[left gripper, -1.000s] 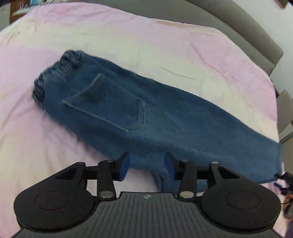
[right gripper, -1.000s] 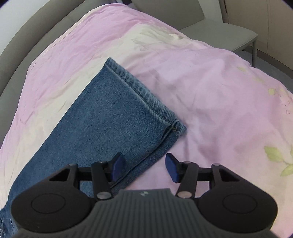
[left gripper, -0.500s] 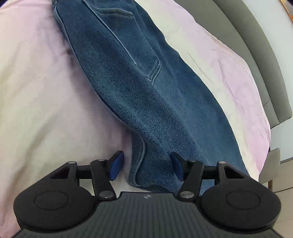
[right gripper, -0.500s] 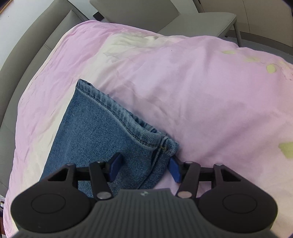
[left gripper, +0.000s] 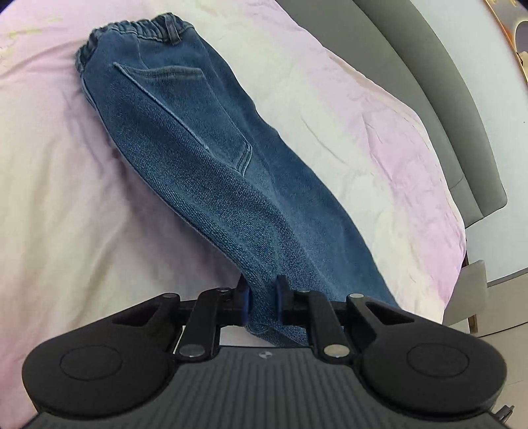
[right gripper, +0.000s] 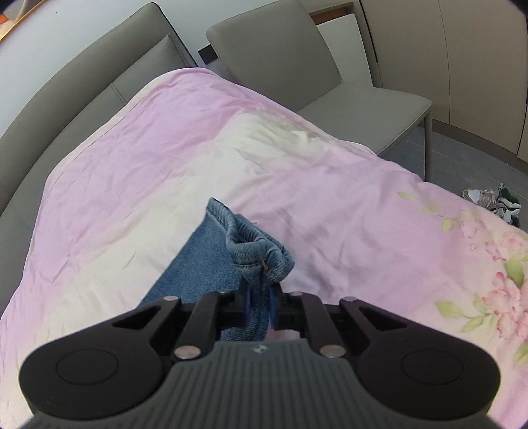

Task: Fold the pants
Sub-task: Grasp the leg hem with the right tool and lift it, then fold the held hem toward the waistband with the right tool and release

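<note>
Blue denim pants [left gripper: 211, 155] lie lengthwise on the pink bed cover, waistband [left gripper: 138, 26] at the far end, back pocket up. My left gripper [left gripper: 262, 297] is shut on the near edge of the pants, around the crotch or upper leg, and lifts it a little. In the right wrist view the leg end with its hem [right gripper: 254, 244] bunches up. My right gripper [right gripper: 259, 297] is shut on that hem corner and holds it raised off the cover.
The pink and cream bed cover [right gripper: 165, 158] spreads all around, with a flower print [right gripper: 495, 280] at the right. A grey padded headboard [right gripper: 82, 85] and a grey chair [right gripper: 330, 76] stand behind the bed. Shoes [right gripper: 491, 201] lie on the floor at the right.
Both grippers were open over the flat pants. They moved down to the fabric and closed, the left on the near edge, the right on the hem corner, which now bunches upward.
</note>
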`<action>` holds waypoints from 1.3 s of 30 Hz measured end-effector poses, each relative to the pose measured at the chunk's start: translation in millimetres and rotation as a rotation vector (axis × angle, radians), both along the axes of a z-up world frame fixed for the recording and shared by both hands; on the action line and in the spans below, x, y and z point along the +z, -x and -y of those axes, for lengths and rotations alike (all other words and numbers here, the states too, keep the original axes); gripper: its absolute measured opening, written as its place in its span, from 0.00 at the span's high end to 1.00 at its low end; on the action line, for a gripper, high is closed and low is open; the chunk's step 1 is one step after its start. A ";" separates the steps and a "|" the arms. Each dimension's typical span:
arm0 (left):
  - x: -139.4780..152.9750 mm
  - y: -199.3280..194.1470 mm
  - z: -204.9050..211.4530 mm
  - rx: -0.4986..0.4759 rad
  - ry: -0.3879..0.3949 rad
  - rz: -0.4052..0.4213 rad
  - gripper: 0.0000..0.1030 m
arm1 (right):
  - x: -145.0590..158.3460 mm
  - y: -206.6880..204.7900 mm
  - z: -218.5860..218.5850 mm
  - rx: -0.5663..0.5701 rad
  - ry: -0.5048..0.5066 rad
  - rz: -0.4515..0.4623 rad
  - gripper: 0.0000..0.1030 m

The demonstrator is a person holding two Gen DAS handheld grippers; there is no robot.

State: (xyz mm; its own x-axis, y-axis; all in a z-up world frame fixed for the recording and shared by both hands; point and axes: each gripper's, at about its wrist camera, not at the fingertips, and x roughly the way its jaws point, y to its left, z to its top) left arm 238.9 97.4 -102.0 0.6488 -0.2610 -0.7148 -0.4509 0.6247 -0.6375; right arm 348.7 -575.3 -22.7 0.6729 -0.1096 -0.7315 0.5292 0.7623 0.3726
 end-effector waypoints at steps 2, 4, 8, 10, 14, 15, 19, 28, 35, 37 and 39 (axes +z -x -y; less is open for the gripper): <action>8.9 9.4 -5.4 -0.010 0.002 -0.014 0.86 | 8.6 26.1 1.3 -0.003 -0.008 -0.005 0.96; 16.8 23.3 -11.9 -0.019 -0.011 -0.033 0.88 | 11.4 58.3 2.2 -0.016 -0.030 -0.013 0.96; 35.2 50.5 -19.6 -0.033 -0.111 -0.071 1.00 | 6.7 132.5 0.1 -0.043 -0.070 -0.039 0.96; 44.7 65.8 -27.1 -0.030 -0.199 -0.068 1.00 | -2.6 164.8 -0.5 -0.060 -0.104 -0.053 0.96; 38.0 73.5 -41.1 -0.064 -0.162 -0.092 1.00 | -30.4 203.2 -8.8 -0.072 -0.098 -0.079 0.96; 37.9 76.0 -39.9 -0.083 -0.173 -0.091 1.00 | -40.1 206.0 -9.4 -0.079 -0.095 -0.082 0.96; 40.6 84.3 -28.2 -0.186 -0.223 -0.068 1.00 | -57.0 201.2 -10.2 -0.097 -0.073 -0.082 0.96; 40.3 66.4 9.7 -0.340 -0.288 0.003 0.96 | 26.6 162.9 -51.6 0.054 0.137 -0.005 0.95; 46.0 51.2 27.4 -0.412 -0.322 0.042 0.96 | 106.6 126.7 -160.9 0.330 0.343 0.134 0.95; 48.2 46.9 25.2 -0.414 -0.321 0.052 0.96 | 118.5 114.7 -199.8 0.423 0.383 0.157 0.95; 51.0 43.3 21.0 -0.410 -0.313 0.061 0.96 | 124.6 101.7 -245.6 0.529 0.413 0.168 0.95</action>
